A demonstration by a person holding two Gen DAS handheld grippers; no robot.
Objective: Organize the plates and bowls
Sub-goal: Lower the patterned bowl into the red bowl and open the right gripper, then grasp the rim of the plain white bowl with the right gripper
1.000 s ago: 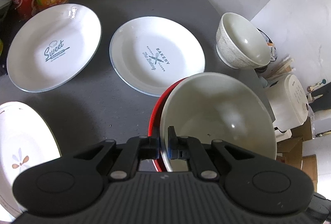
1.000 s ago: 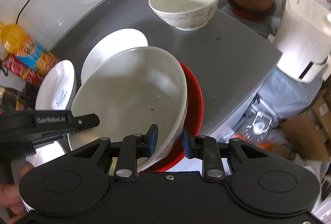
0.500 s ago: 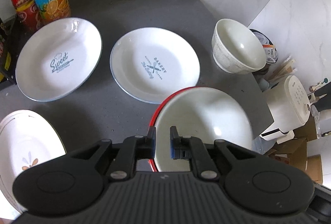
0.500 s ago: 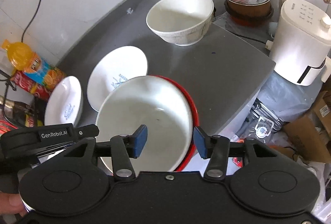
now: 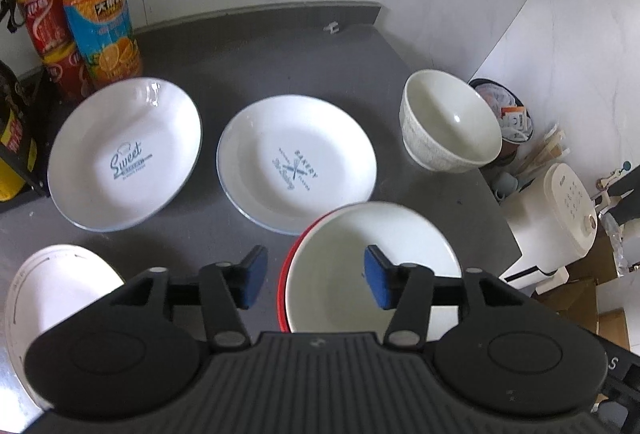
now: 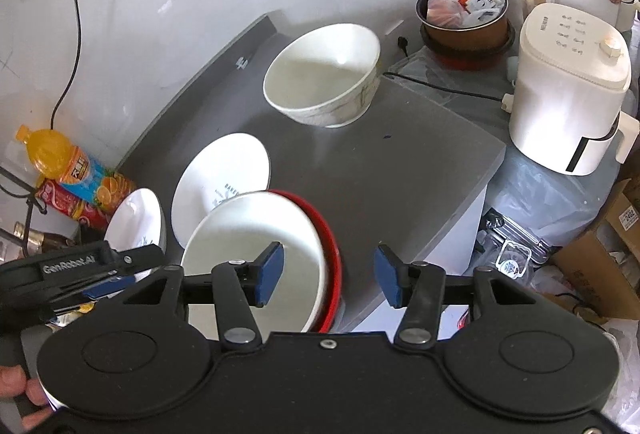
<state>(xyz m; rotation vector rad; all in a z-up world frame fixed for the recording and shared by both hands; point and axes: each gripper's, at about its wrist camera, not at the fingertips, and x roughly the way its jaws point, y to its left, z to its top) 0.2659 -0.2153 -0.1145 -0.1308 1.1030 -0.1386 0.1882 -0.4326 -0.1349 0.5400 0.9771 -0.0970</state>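
Observation:
A white bowl sits nested in a red bowl near the front right of the grey counter. My left gripper hovers open above the nested pair's near left rim, holding nothing. My right gripper is open too, above the same white bowl and the red bowl, apart from them. Behind stand the "Bakery" plate, the "Sweet" plate and a deeper cream bowl. A flower-patterned plate lies at the front left.
An orange juice bottle and red cans stand at the back left by the wall. Beyond the counter's right edge are a white appliance, a pot with bags and cardboard boxes. The other gripper's body shows at left.
Both grippers let go of the white bowl's rim, opened wide and drew up and back. The bowl, tilted a second ago, now rests level inside the red bowl.

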